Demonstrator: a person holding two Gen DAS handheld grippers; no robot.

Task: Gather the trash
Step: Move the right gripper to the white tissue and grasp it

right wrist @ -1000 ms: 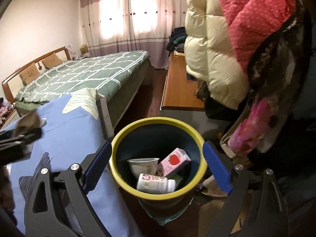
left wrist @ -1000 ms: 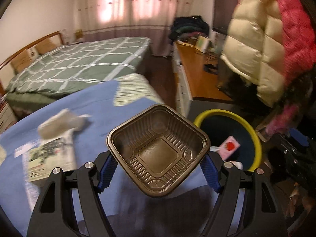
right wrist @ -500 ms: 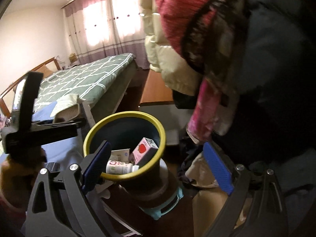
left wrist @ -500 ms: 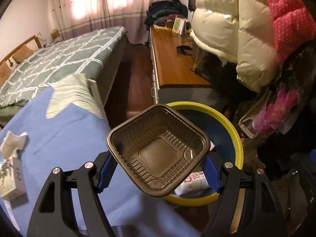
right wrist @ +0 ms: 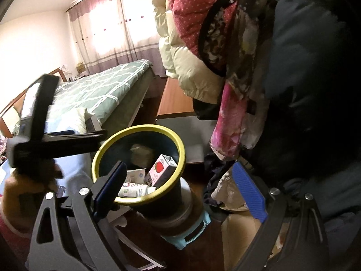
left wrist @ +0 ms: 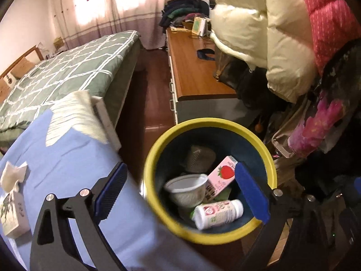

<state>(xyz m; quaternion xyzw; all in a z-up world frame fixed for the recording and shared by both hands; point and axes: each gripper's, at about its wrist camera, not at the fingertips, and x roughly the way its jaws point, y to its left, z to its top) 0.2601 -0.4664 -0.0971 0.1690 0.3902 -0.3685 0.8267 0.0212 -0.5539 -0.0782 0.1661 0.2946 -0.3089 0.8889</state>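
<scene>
A yellow-rimmed bin (left wrist: 211, 180) is seen standing on the floor just beside the blue-covered desk (left wrist: 67, 158). A brown tray (left wrist: 199, 159) is caught blurred inside the bin, against its far wall, above a white cup (left wrist: 186, 189), a strawberry carton (left wrist: 220, 178) and a small white bottle (left wrist: 217, 213). The left tongs (left wrist: 180, 194) are held over the bin's mouth; their jaws are opening and nothing is gripped between the blue pads. The right tongs (right wrist: 178, 189) are spread wide and empty, held low at the bin's near side with the rim between the pads but untouched. The dropping step is judged to be in hand, the tray being let go into the bin. More trash is left on the desk: a crumpled tissue (left wrist: 13, 176) and a printed packet (left wrist: 12, 214) just beside it, well apart from the bin. For the next move, the left tongs would need to be swung back over the desk and lowered around the tissue, then pinched lightly, since soft paper is easily missed.
</scene>
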